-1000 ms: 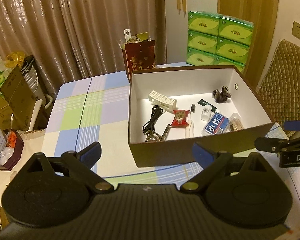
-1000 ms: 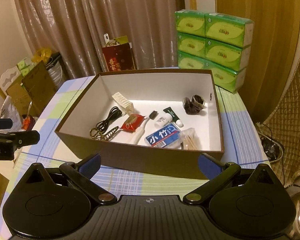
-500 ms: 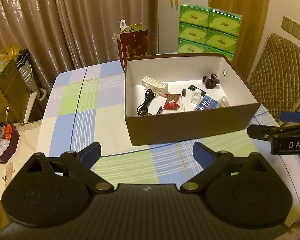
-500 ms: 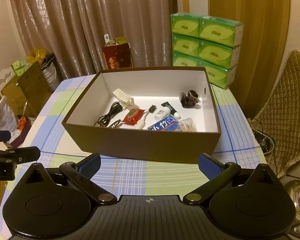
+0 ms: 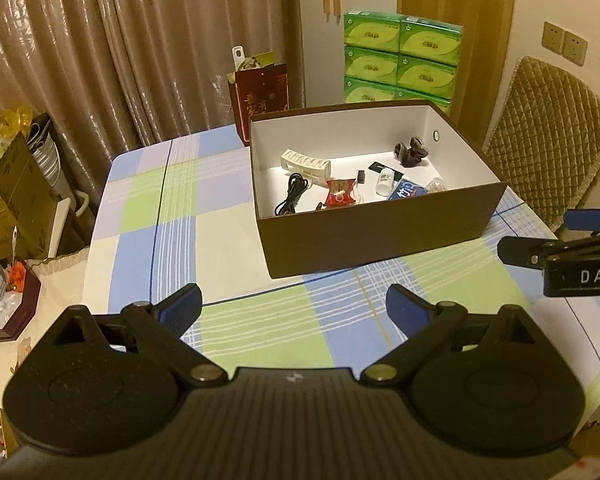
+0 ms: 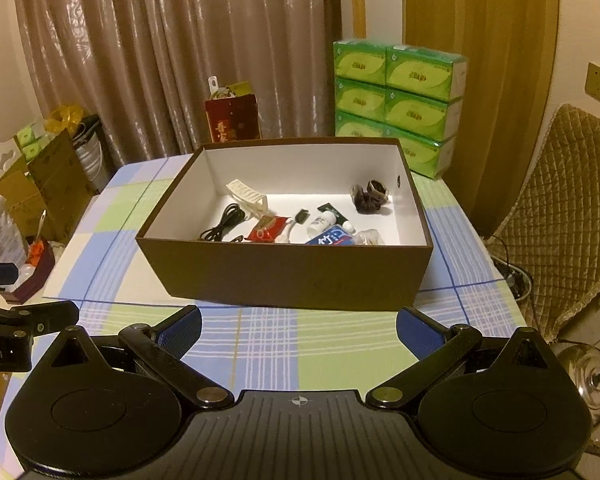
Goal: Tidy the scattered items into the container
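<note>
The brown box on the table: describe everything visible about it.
The box is an open, lidless rectangular carton, brown outside and white inside, looking like cardboard, with a small round eyelet in one end wall. It sits flat on the checked tablecloth, holding small items including a black cable. Neither gripper touches it.

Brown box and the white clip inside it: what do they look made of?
The brown box looks like matte cardboard: thin straight walls, white inner lining, no shine. The white clip looks like moulded plastic, with a smooth surface and ribbed teeth, though the exact material is uncertain.
</note>
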The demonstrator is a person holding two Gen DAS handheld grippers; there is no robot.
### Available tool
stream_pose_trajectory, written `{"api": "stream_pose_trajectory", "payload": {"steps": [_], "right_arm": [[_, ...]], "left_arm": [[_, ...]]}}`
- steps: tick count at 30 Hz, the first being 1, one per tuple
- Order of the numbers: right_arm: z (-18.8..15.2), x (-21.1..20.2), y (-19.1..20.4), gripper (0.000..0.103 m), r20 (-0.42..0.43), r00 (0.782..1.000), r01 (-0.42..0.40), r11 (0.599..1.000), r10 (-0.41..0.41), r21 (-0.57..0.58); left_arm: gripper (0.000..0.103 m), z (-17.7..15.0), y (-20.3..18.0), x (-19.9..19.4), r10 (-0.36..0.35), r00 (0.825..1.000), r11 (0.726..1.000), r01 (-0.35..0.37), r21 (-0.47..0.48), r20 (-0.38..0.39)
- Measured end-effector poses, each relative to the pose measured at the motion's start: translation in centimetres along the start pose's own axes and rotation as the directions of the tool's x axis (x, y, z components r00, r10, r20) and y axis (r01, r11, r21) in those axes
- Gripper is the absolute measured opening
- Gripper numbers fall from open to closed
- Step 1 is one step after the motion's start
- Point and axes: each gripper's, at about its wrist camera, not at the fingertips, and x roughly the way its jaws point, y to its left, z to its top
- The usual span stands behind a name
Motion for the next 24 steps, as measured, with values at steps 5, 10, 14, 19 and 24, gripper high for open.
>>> {"api": "stream_pose_trajectory", "payload": {"steps": [5, 10, 14, 19, 24], "right_arm": [[-0.5, -0.5, 0.5, 0.101, 0.001, 1.0, 0.011, 1.0, -0.011, -0.005], [-0.9, -1.0, 0.5, 0.101, 0.009, 1.0, 0.014, 1.0, -0.014, -0.007], [-0.9, -1.3, 0.2, 0.101, 0.013, 1.0, 0.01, 1.0, -0.01, -0.008], [-1.1, -1.6, -0.7, 0.101, 0.016, 1.0, 0.001, 1.0, -0.001, -0.012], [-1.6, -2.4, -1.6, 0.101, 0.02, 1.0, -0.008, 0.999, 0.008, -0.04]], "left_arm": [[0.097, -0.5, 0.1, -0.3, -0.01, 1.0, 1.0, 0.01, 0.001, 0.003], [0.097, -0.8, -0.3, -0.4, -0.009, 1.0, 1.0, 0.009, 0.003, 0.002], [0.098, -1.0, -0.9, -0.6, -0.004, 1.0, 1.0, 0.004, 0.003, 0.0], [0.098, -1.2, -2.2, -0.9, 0.005, 1.0, 1.0, -0.005, 0.0, -0.001], [0.098, -1.2, -3.9, -1.0, 0.016, 1.0, 1.0, -0.016, -0.006, -0.007]]}}
